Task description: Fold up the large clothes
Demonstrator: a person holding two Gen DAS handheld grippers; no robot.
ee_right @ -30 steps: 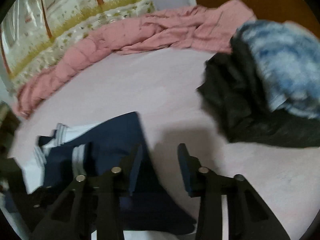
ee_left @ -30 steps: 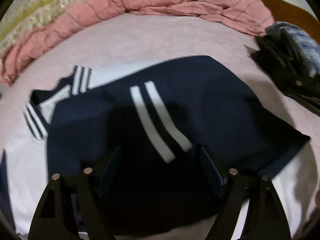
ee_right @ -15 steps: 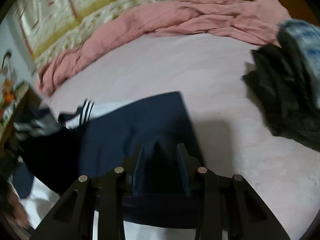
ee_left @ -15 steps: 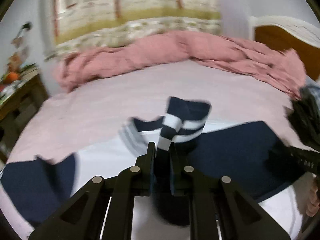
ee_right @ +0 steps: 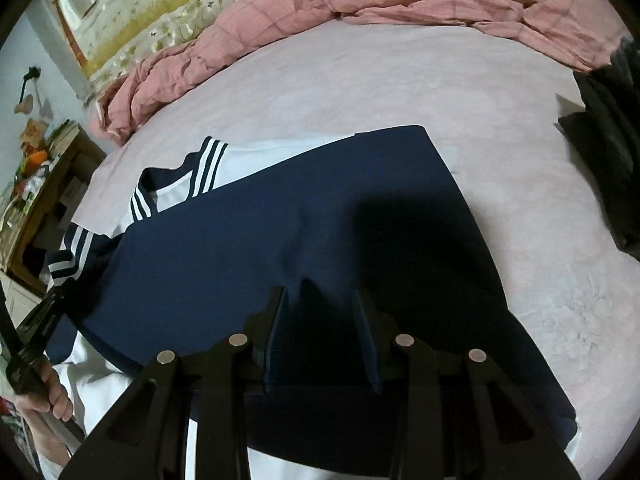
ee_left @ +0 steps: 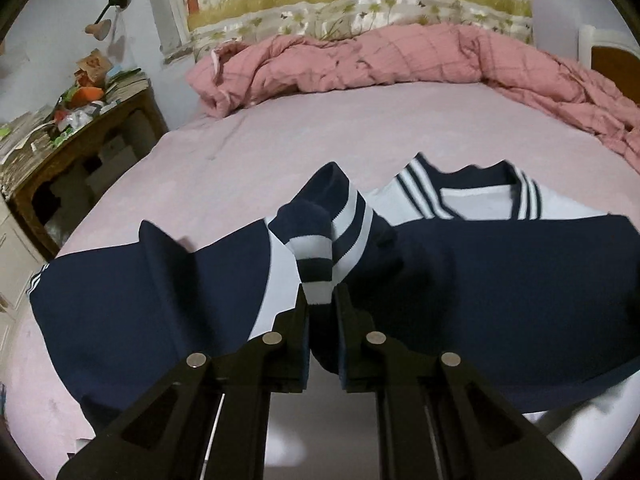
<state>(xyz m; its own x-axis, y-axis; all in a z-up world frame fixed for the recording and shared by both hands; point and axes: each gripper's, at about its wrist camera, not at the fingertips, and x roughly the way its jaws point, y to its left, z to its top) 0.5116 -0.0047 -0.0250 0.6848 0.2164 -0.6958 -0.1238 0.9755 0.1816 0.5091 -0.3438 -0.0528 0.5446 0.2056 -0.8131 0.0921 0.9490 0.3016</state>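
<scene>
The left gripper (ee_left: 322,304), jaws pinched together on a striped cuff (ee_left: 320,256), holds the sleeve's end raised over a navy-and-white top (ee_left: 500,280) spread on a pink bed (ee_left: 360,136). From the gripper the sleeve runs forward, while the garment's long axis lies crosswise, collar (ee_left: 480,196) ahead and to the right. The right gripper (ee_right: 322,312), jaws apart, hovers low over the navy panel (ee_right: 260,248) already folded across the body; no cloth sits between its fingers, as far as the dark fabric allows a reading. The left is plainly the nearer to the loose sleeve, and the next fold likely carries that cuff rightward onto the body. A pink quilt (ee_left: 380,60) lies bunched beyond.
</scene>
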